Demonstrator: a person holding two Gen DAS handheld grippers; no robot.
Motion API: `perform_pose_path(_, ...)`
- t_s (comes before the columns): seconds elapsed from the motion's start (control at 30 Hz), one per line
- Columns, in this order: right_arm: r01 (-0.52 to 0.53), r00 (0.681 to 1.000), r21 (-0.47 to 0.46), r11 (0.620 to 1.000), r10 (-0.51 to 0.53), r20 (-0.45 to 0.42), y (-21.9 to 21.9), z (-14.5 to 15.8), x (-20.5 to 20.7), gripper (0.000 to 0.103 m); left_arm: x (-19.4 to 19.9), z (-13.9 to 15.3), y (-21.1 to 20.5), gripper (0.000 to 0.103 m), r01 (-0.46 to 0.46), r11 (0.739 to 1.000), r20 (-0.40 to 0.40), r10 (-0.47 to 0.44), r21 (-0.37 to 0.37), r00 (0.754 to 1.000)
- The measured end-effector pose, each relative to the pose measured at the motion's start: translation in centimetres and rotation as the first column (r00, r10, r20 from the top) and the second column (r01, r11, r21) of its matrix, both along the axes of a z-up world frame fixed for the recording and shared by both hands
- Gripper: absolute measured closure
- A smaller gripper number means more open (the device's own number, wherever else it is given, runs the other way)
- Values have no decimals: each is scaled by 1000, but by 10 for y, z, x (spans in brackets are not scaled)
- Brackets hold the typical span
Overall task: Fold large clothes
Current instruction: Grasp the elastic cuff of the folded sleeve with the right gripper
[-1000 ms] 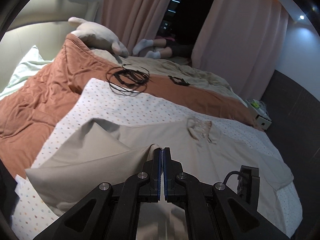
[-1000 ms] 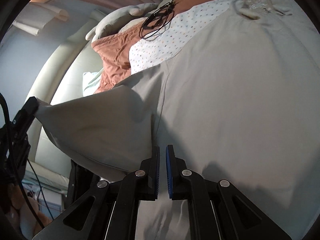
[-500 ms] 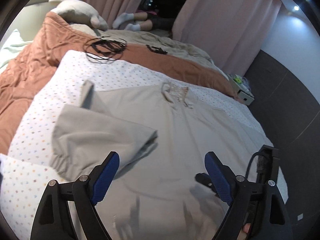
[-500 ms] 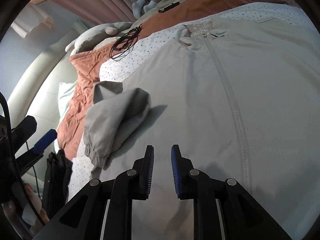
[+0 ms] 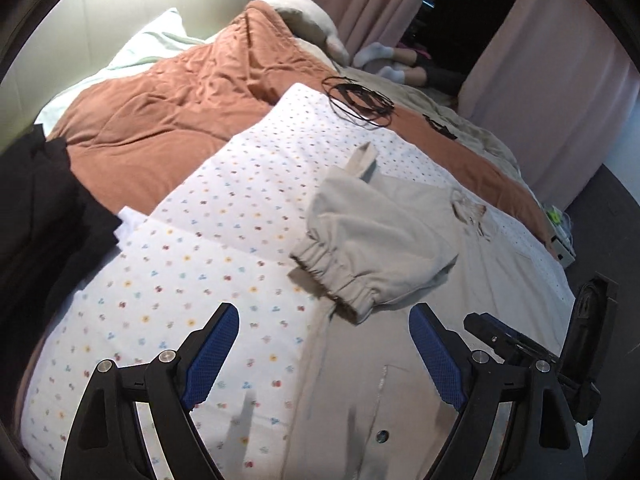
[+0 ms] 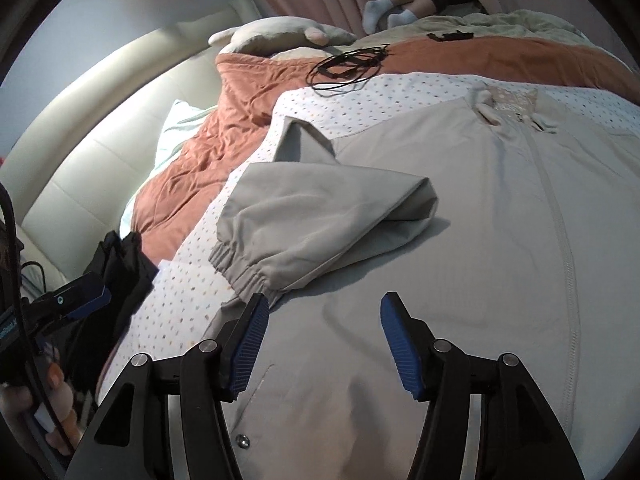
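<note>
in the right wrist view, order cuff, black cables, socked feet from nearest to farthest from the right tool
1. Cuff, just ahead of the right tool's left finger.
2. Black cables, farther up the bed, on the quilt edge.
3. Socked feet, at the far end by the curtain.

The jacket (image 6: 500, 208) at the centre of the frame was plain pale grey-beige, its sleeve (image 6: 304, 216) the same shade. Beneath it the sheet (image 5: 208, 240) was white, sprinkled with small multicoloured dots. At upper left the quilt (image 5: 168, 112) was rust orange. The curtains (image 5: 552, 60) at upper right were dusty pink. A coiled cable (image 5: 360, 100) was black. Both grippers' pads (image 5: 212, 348) were blue on black fingers.
</note>
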State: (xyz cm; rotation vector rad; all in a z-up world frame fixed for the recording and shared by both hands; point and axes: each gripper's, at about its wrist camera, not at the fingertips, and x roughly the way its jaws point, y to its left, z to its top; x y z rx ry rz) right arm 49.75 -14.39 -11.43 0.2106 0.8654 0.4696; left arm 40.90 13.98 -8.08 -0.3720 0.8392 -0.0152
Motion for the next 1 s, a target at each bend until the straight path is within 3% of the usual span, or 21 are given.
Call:
perform_pose_path(0.1, -58, 998, -50, 997, 58, 12, 26, -3, 2, 44, -12, -5, 17, 15, -37, 999, -7, 37, 11, 999)
perform_pose_path(0.23, -111, 994, -108, 988, 112, 3, 58, -11, 12, 30, -29, -15, 39, 15, -90, 996, -18, 90, 22, 996)
perform_pose_path(0.53, -213, 976, -274, 938, 216, -17, 135, -33, 39, 30, -59, -43, 86, 15, -204, 979, -67, 203, -9, 977)
perform_pose_path(0.7, -197, 980, -375, 906, 193, -49, 157, -62, 49, 31, -68, -52, 95, 15, -217, 976, -83, 215, -8, 973)
perform_pose_path(0.8, -176, 984, -391, 903, 166, -58, 154, -64, 55, 62, -69, -55, 97, 15, -222, 975, -88, 221, -7, 971)
perform_pose_path(0.83, -174, 985, -364, 915, 161, -65, 149, -59, 56, 79, -69, -56, 97, 15, -223, 975, -91, 221, -13, 971)
perform_pose_path(1.0, -131, 991, -238, 962, 125, -40, 118, -26, 57, 88, -67, -52, 86, 15, -204, 979, -78, 202, -20, 976)
